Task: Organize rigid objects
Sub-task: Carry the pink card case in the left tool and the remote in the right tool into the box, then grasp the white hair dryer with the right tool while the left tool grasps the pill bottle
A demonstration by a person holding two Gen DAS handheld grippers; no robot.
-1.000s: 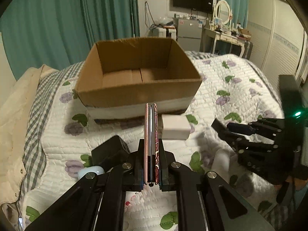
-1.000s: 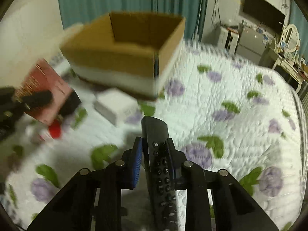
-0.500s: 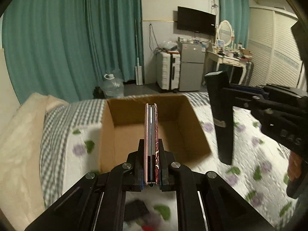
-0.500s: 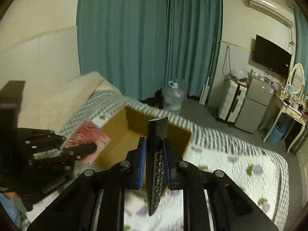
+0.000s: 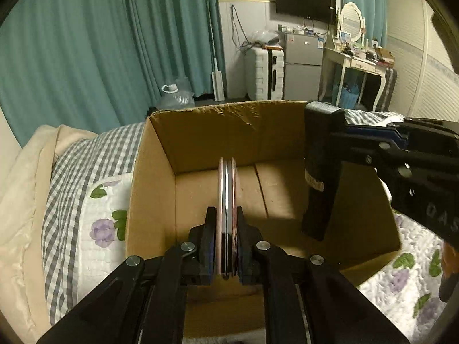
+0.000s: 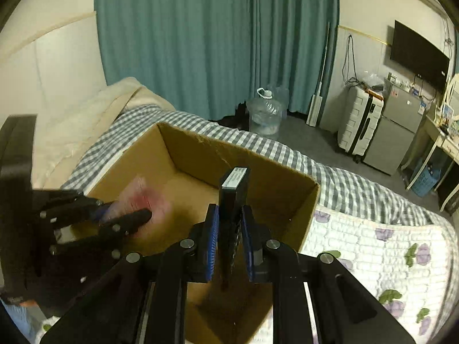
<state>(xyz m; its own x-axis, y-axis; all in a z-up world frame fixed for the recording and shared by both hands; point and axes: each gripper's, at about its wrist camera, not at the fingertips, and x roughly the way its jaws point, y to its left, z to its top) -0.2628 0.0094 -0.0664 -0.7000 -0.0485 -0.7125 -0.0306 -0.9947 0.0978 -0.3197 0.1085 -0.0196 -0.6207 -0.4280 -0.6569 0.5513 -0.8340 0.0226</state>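
An open cardboard box [image 5: 200, 132] stands on the bed; its bare floor shows in both wrist views [image 6: 189, 157]. My left gripper [image 5: 226, 229] is shut on a thin pink phone [image 5: 226, 189], held edge-up over the box's near side. In the right wrist view the left gripper [image 6: 126, 223] and the blurred pink phone [image 6: 146, 197] are at the left, inside the box. My right gripper [image 6: 229, 229] is shut on a black remote control [image 6: 232, 189], held upright over the box. The remote [image 5: 318, 172] hangs into the box at the right of the left wrist view.
The bed has a floral quilt [image 6: 373, 246] and a checked cover [image 5: 80, 166]. A cream blanket [image 5: 17, 189] lies at the left. Teal curtains, a water jug [image 6: 265, 111], a white suitcase [image 5: 264, 71], a fridge and a dressing table stand beyond the bed.
Both grippers rose from the bed and came over the box. They have since dropped lower, so the phone and the remote now reach down inside it.
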